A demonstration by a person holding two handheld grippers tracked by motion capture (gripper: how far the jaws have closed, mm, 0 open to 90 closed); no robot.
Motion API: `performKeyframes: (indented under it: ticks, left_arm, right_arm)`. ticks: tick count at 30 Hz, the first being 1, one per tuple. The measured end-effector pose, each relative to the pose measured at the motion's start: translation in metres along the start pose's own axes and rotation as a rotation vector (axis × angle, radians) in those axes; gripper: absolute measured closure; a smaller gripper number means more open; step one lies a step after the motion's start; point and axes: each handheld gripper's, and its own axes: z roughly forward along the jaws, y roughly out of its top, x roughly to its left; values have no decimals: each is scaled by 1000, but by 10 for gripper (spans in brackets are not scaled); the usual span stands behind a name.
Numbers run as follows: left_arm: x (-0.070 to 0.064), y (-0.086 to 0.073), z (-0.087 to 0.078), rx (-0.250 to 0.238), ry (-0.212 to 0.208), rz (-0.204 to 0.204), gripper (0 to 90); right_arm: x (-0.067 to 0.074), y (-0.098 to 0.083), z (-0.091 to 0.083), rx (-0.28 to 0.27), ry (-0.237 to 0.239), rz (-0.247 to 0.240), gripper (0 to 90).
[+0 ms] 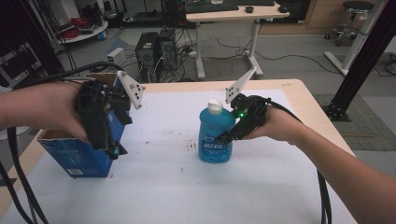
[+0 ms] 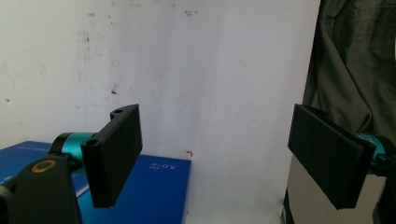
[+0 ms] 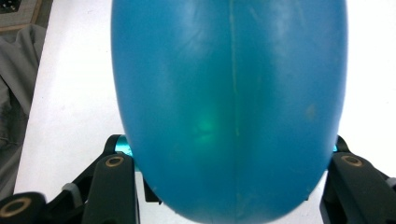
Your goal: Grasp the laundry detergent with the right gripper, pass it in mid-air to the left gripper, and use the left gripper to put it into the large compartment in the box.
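Blue plastic bottle (image 1: 215,135) with white cap, upright mid-table on white cover (image 1: 187,186). Right gripper (image 1: 227,136) clamped on bottle's lower body. Left gripper (image 2: 217,154) spread wide, grasping nothing, above blue cardboard box (image 1: 77,156). Bottle likely heavy with liquid, smooth, slippery, squashy; best grip low across narrow sides.

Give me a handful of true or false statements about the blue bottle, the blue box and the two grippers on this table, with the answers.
1. The right gripper is closed on the blue bottle. True.
2. The blue bottle lies on its side. False: it stands upright on the table.
3. The left gripper has its jaws apart with nothing between them. True.
4. The bottle's cap is red. False: it is white.
5. The blue box stands to the right of the bottle. False: it is at the left.
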Motion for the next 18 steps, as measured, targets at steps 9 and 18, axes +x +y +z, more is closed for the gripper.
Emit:
performKeyframes:
  ticks: [9,18]
  left_arm:
    - [0,0,-1,-2,1,-2,179]
    - [3,0,-4,-21,-4,-6,179]
  right_arm:
    - [0,-2,0,-19,-4,8,460]
    - [0,3,-5,-8,-2,19,464]
